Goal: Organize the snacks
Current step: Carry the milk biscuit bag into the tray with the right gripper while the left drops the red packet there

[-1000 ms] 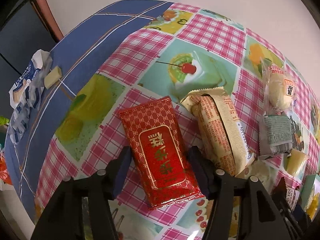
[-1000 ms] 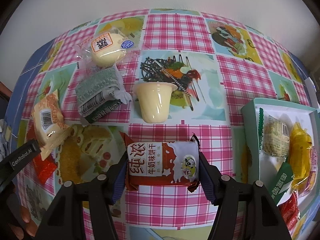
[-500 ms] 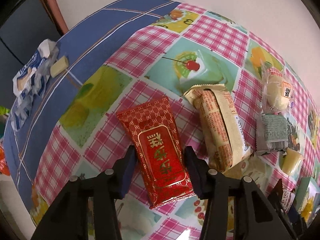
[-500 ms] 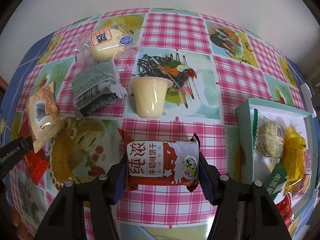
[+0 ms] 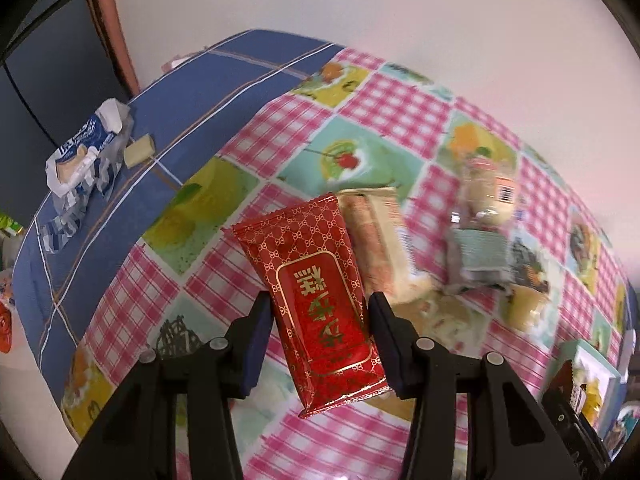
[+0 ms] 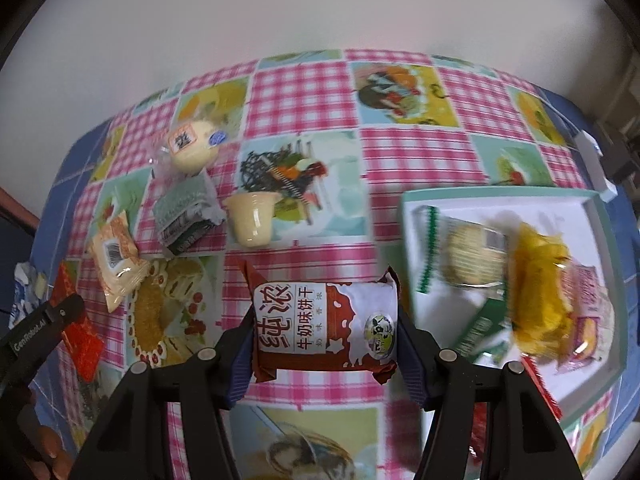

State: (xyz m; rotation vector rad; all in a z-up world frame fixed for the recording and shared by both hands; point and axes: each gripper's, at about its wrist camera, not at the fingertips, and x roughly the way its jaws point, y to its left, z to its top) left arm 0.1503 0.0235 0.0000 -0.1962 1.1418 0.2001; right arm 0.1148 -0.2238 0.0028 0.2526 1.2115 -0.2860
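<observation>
The left gripper [image 5: 318,316] pinches a red snack packet [image 5: 316,300] between its pads, lifted clear of the checked tablecloth [image 5: 280,140] — a beige wrapped bar [image 5: 380,236] lies just beyond its right finger. The right gripper [image 6: 326,332] clamps a brown-and-white biscuit pack [image 6: 326,330] crosswise — a pudding cup [image 6: 252,220] sits ahead, and a teal tray [image 6: 406,216] holding other snacks lies to its right.

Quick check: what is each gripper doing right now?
Left gripper: shut on the red packet.
Right gripper: shut on the milk biscuit packet.
</observation>
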